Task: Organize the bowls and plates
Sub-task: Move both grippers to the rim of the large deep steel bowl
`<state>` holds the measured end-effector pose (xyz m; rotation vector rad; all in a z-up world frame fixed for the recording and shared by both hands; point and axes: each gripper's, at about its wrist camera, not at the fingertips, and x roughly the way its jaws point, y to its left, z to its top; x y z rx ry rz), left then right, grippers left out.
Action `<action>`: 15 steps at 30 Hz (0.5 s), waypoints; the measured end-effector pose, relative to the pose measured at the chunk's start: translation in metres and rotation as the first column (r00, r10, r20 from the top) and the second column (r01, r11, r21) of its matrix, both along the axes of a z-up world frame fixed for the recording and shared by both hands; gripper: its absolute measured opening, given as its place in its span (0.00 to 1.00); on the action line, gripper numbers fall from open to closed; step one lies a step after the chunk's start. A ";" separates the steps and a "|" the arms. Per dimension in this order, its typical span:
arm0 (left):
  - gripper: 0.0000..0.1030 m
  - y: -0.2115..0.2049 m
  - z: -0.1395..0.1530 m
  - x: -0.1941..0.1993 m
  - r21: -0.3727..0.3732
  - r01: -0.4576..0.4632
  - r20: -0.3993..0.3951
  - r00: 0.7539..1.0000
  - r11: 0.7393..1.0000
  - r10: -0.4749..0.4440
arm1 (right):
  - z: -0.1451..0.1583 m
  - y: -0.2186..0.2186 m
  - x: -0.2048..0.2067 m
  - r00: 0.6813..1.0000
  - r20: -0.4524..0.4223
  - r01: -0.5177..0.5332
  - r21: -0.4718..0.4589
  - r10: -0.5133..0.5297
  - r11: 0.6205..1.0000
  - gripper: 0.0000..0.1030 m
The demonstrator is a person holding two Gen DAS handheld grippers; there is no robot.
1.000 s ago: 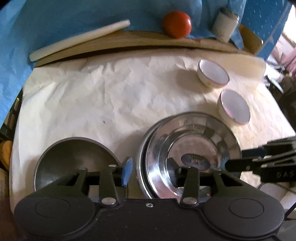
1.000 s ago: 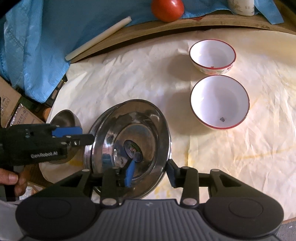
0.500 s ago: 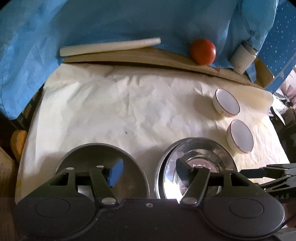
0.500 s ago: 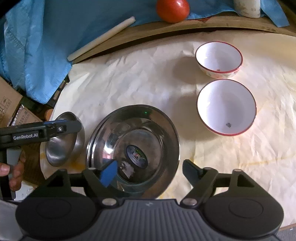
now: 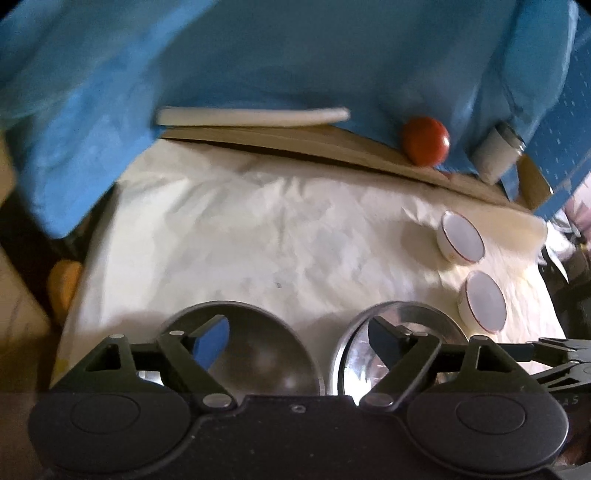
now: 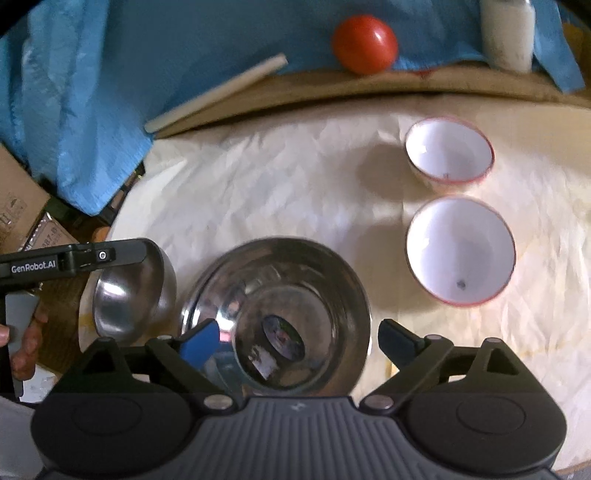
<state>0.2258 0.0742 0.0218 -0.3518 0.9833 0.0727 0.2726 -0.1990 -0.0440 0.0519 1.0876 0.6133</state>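
A stack of shiny steel plates [image 6: 280, 314] lies on the cream paper near the front, also in the left wrist view [image 5: 402, 339]. A small steel bowl [image 6: 129, 291] sits to its left, seen dark in the left wrist view [image 5: 255, 350]. Two white bowls with red rims stand at the right, one near [image 6: 460, 251] and one farther [image 6: 448, 151]. My right gripper [image 6: 299, 343] is open and empty, raised above the plates. My left gripper [image 5: 295, 338] is open and empty, above the gap between steel bowl and plates.
A red tomato [image 6: 365, 44], a white stick [image 6: 218, 92] and a white jar [image 6: 508, 33] lie at the back on a wooden board and blue cloth [image 6: 92, 92]. Cardboard boxes [image 6: 22, 206] sit off the table's left edge.
Both grippers opened, the right one letting go of the top steel plate, which now lies flat on the stack. Both pulled back and up.
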 end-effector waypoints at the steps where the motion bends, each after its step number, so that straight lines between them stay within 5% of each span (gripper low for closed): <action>1: 0.82 0.005 0.001 -0.003 0.000 -0.020 0.001 1.000 1.000 0.020 | 0.003 0.002 0.000 1.000 0.014 -0.010 0.005 0.010 1.000 0.93; 10: 0.88 0.043 0.000 -0.036 0.025 -0.169 -0.045 0.985 0.985 0.170 | 0.014 0.048 0.002 0.983 0.080 -0.166 0.028 0.163 0.986 0.93; 15: 0.88 0.045 -0.008 -0.045 0.023 -0.158 -0.085 0.983 0.987 0.160 | 0.011 0.082 0.005 0.965 0.077 -0.251 0.014 0.249 0.968 0.91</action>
